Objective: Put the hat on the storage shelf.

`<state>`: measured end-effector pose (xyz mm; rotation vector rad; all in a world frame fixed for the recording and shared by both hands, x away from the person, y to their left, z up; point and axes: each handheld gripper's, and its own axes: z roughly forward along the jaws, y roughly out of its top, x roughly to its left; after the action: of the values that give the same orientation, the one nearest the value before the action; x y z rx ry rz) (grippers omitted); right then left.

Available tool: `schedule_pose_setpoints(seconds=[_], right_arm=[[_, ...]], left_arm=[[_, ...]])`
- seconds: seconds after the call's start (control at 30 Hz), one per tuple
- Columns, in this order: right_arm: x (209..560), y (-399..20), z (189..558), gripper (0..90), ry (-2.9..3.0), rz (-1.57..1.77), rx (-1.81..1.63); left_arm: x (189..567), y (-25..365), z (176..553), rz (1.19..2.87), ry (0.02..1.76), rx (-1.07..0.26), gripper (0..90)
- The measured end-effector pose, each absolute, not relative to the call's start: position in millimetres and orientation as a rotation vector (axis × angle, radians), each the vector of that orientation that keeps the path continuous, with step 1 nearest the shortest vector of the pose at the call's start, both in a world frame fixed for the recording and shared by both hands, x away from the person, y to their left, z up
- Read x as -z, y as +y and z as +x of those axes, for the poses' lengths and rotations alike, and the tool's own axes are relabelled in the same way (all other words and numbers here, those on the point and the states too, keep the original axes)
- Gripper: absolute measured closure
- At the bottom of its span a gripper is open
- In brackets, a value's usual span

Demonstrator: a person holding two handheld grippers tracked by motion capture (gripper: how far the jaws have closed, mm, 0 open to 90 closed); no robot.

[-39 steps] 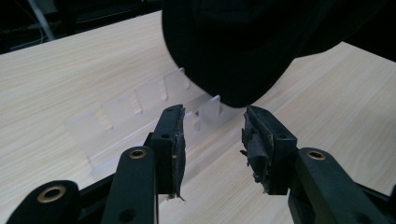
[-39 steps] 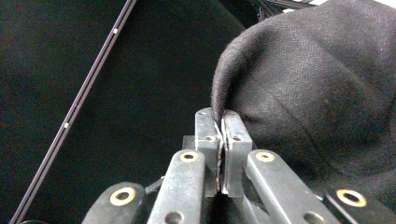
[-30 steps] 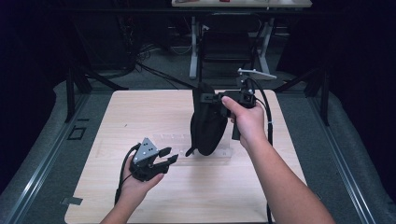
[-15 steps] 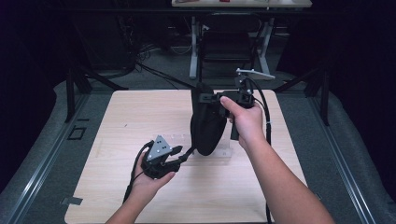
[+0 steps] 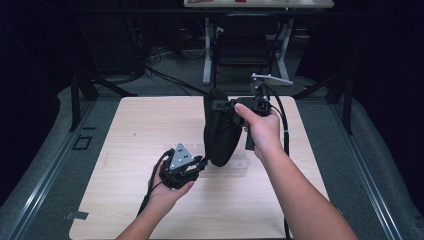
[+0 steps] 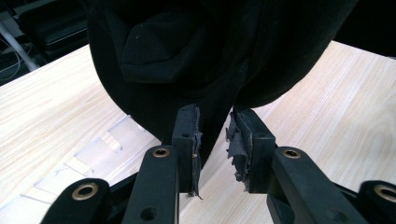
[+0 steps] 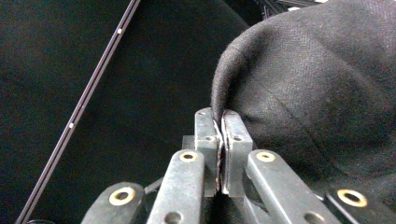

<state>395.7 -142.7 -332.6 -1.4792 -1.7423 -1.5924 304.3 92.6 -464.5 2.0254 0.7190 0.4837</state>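
Note:
A black cloth pouch (image 5: 220, 137) hangs above the wooden table (image 5: 140, 125), and my right gripper (image 5: 215, 105) is shut on its top edge. In the right gripper view the pads (image 7: 219, 114) pinch the cloth's rim (image 7: 317, 70). My left gripper (image 5: 202, 162) is at the pouch's bottom tip, pointing right and up. In the left gripper view the jaws (image 6: 215, 116) stand either side of a hanging fold of the cloth (image 6: 187, 56). They have just been closing, and a gap still shows between the pads.
A clear plastic rack (image 5: 240, 164) lies flat on the table under the pouch, and its ribs (image 6: 102, 144) appear in the left gripper view. Beyond the far edge stand table legs and cables on a dark floor. Metal rails run along both sides.
My left gripper has moved right, up to the pouch's lower tip, and its jaws have narrowed around the fold. The right hand and the pouch have stayed where they were.

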Motion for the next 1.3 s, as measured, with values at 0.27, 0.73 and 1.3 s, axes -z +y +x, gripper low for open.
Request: schedule_pose_setpoints(seconds=[0.27, 0.73, 1.3], right_arm=[[333.0, -139.6, 395.1, 87.0, -1.746, -1.474, 1.593], [331.8, -140.5, 392.8, 84.5, -1.754, -1.462, 1.602], [327.1, -145.7, 387.7, 81.5, -1.733, -1.425, 1.624]], left_arm=[[462.3, 84.2, 306.3, 2.053, 0.704, -0.52, 75.8], [463.4, 85.1, 304.4, 2.08, 0.683, -0.568, 82.6], [463.1, 85.6, 303.7, 2.09, 0.676, -0.602, 84.2]])
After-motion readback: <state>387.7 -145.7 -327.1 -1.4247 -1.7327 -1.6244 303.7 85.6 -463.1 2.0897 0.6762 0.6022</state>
